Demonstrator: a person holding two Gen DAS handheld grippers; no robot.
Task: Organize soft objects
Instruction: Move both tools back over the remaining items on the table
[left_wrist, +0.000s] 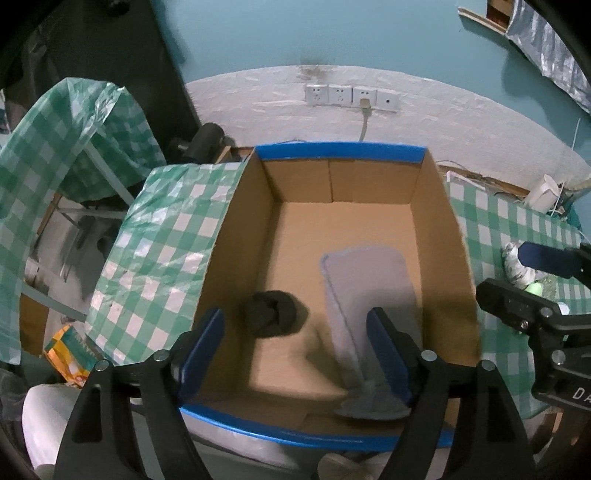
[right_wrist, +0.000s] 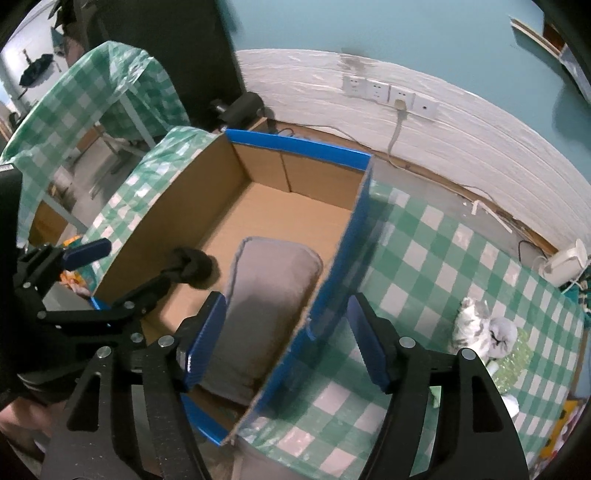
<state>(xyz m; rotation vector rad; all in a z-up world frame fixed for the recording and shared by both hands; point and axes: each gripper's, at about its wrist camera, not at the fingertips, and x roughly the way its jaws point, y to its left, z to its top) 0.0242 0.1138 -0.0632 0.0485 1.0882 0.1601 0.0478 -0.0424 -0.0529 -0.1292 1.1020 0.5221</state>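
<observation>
Left claw (left_wrist: 295, 354) wide, empty over box (left_wrist: 236, 206). Right claw (right_wrist: 288, 339) wide too. Sock ball (left_wrist: 271, 314), grey cloth (left_wrist: 369, 280) floppy, light; I'd pinch mid-bunch.

White letters "DA" (rest cut off) on the black right gripper (left_wrist: 532, 280) body.

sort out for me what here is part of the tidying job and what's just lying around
Job: cardboard box, grey cloth, black sock ball, white soft bundle, both open tools.
Lying about: wall sockets, orange packet, checked tablecloth.
</observation>
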